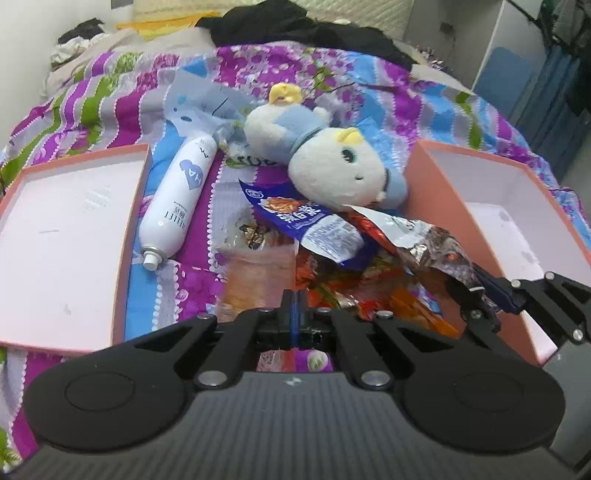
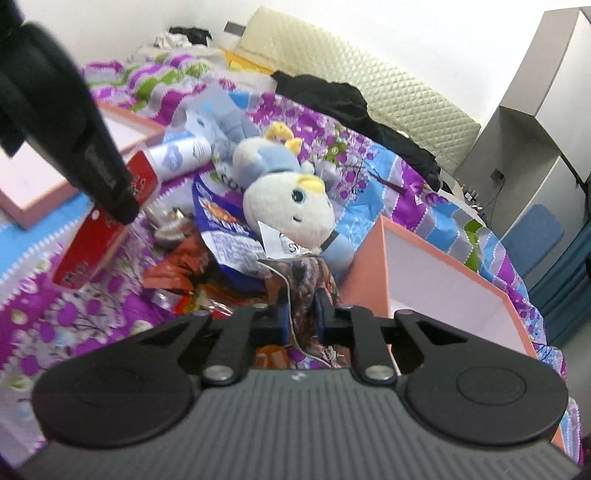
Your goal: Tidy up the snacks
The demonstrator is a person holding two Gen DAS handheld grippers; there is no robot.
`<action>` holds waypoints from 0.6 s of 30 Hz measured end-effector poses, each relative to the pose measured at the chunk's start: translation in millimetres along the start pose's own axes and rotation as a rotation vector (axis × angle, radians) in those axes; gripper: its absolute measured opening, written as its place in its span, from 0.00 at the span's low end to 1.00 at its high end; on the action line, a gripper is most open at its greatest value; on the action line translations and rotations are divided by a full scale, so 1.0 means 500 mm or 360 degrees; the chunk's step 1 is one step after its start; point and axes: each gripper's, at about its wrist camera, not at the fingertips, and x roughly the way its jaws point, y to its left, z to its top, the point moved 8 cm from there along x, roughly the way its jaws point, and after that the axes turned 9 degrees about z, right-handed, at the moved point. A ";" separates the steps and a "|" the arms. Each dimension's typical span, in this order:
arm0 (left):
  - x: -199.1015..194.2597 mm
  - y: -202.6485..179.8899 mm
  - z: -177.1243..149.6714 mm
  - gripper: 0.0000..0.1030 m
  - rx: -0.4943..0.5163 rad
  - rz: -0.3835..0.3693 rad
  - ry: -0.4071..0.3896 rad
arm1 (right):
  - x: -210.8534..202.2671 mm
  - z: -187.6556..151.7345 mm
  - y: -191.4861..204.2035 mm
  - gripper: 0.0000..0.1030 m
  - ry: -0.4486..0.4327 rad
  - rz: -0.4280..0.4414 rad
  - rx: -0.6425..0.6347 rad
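A heap of snack packets lies on the flowered bedspread: a blue packet (image 1: pixel 295 214) (image 2: pixel 221 225), orange and red packets (image 1: pixel 343 284), and a brown foil packet (image 1: pixel 439 251) (image 2: pixel 306 291). My right gripper (image 2: pixel 301 314) is shut on the brown foil packet; it also shows at the right of the left wrist view (image 1: pixel 491 295). My left gripper (image 1: pixel 293 310) is shut on a red snack packet (image 2: pixel 99 221), which hangs from it in the right wrist view (image 2: pixel 122 210). A pink box (image 1: pixel 517 206) (image 2: pixel 443 280) stands right of the heap, a pink lid (image 1: pixel 62 240) (image 2: pixel 55 173) left.
A white and blue plush duck (image 1: pixel 332 158) (image 2: pixel 288 199) lies on the back of the heap. A white spray bottle (image 1: pixel 177 199) (image 2: pixel 181 155) lies beside the pink lid. Black clothes (image 1: pixel 295 26) lie at the far end of the bed. A cabinet (image 2: pixel 535 110) stands to the right.
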 end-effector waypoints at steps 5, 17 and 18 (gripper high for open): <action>-0.063 0.000 -0.037 0.00 -0.0017 -0.0025 -0.0036 | -0.063 -0.009 -0.002 0.16 -0.0033 0.0067 0.0156; -0.174 -0.022 -0.126 0.00 -0.0113 -0.0110 -0.0079 | -0.155 -0.107 -0.029 0.15 0.0006 0.0292 0.0676; -0.179 -0.023 -0.129 0.00 -0.0125 -0.0117 -0.0080 | -0.158 -0.114 -0.034 0.15 0.0011 0.0297 0.0708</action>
